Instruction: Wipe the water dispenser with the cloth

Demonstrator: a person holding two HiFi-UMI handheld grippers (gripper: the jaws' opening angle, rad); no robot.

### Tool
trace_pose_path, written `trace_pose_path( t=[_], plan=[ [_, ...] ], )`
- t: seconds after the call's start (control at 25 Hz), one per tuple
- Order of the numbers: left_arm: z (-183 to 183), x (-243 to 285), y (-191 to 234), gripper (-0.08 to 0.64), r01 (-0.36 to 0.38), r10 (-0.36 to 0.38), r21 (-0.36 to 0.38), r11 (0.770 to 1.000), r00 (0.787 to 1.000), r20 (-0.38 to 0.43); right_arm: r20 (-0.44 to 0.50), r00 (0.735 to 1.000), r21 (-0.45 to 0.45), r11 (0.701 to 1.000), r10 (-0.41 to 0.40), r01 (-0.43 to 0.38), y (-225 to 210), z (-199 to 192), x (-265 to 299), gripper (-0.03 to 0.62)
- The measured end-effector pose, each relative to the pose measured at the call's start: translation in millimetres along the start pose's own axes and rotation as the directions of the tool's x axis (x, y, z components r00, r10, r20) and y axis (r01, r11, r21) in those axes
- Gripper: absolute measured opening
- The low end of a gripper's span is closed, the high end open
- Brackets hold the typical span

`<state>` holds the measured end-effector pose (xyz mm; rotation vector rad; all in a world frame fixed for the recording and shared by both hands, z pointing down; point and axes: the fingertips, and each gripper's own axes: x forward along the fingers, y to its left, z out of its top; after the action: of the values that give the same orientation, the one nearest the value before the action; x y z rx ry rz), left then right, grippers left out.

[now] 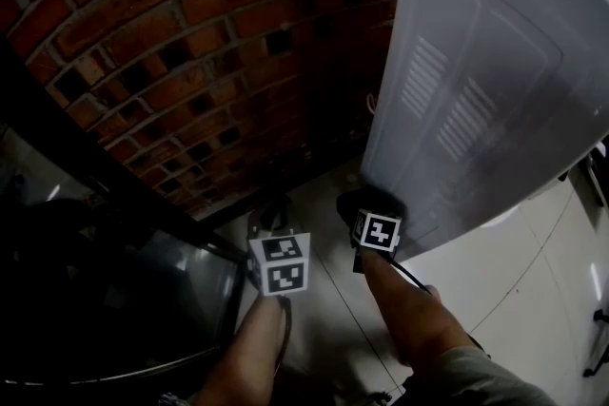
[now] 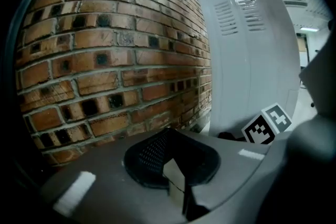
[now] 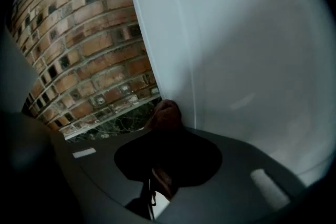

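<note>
Narrow floor (image 1: 324, 200) gap between brick wall (image 1: 190, 43), water dispenser (image 1: 476, 81).

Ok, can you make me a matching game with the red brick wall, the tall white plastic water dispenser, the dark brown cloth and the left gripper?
Things:
1. red brick wall
2. tall white plastic water dispenser
3. dark brown cloth
4. left gripper

Places and states:
A. pinched in the right gripper
B. jaws together, holding nothing
C. vent slots in its panel
D. left of the dispenser in the head view

Pairs: 1-D, 2-C, 3-A, 4-B
</note>
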<state>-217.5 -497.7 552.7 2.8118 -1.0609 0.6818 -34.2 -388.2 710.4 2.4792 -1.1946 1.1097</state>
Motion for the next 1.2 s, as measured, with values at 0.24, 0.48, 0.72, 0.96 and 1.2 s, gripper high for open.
trace_pose_path(
  t=[0.24, 0.48, 0.72, 0.96, 1.2],
  plan=[
    [30, -28, 4, 0.0, -0.019, 0.019, -0.001, 1.0, 0.999, 0.046, 0.12, 0.98, -0.114, 0.983, 0.159, -0.145, 37, 36, -49, 0.081],
    [75, -61, 5, 0.0, -0.032, 0.03, 0.006, 0.999, 0.99, 0.14, 0.271, 0.919, -0.288, 0.935, 0.285, -0.205, 70, 114, -128, 0.081],
    [118, -113, 7, 0.0, -0.038, 0.039, -0.011, 0.999, 0.977, 0.207, 0.45, 0.808, -0.521, 0.847, 0.379, -0.107, 94, 192, -266, 0.081],
    [186, -167, -7, 0.0, 0.011, -0.002, -0.024, 1.0, 0.94, 0.34, 0.645, 0.656, -0.658, 0.722, 0.391, 0.216, 119, 280, -408, 0.081],
    [233, -211, -32, 0.0, 0.071, -0.065, 0.001, 0.997, 0.9, 0.431, 0.769, 0.532, -0.625, 0.595, 0.354, 0.506, 135, 360, -504, 0.081]
  ],
)
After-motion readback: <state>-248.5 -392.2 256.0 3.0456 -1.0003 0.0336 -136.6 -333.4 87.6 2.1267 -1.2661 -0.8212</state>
